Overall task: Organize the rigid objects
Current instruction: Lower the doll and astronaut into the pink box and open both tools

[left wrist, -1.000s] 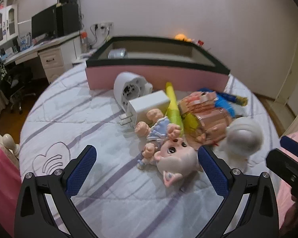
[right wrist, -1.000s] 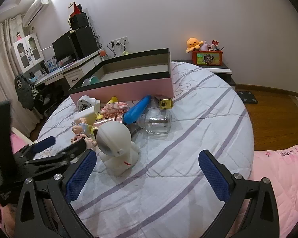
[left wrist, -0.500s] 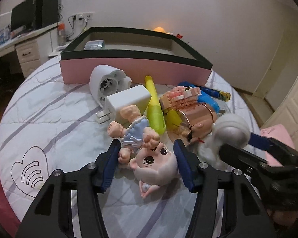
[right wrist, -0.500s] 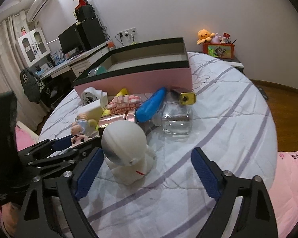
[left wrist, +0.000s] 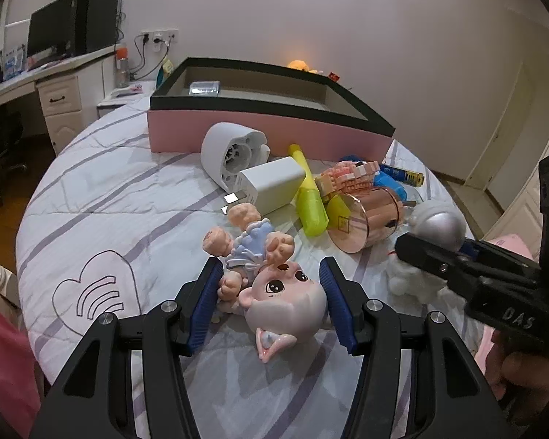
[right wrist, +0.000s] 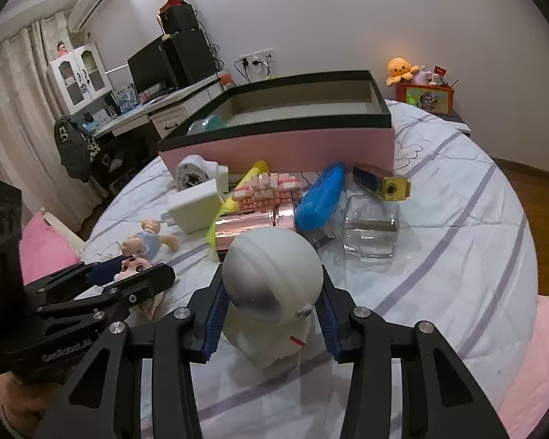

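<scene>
A pig-faced doll in a blue dress lies on the round bed. My left gripper is closed around its head, pads touching both sides. A white astronaut figure with a silver helmet stands on the bed; my right gripper is closed on its helmet. The astronaut also shows in the left wrist view. The doll shows in the right wrist view between the left gripper's fingers. A pink box with a black rim stands open at the back.
A pile lies before the box: white charger, white round device, yellow tube, rose-gold can, pink block toy, blue tube, glass bottle. A desk stands at the left.
Both grippers moved forward and closed: the left onto the doll's head, the right onto the astronaut's helmet. One second ago both were wide open.
</scene>
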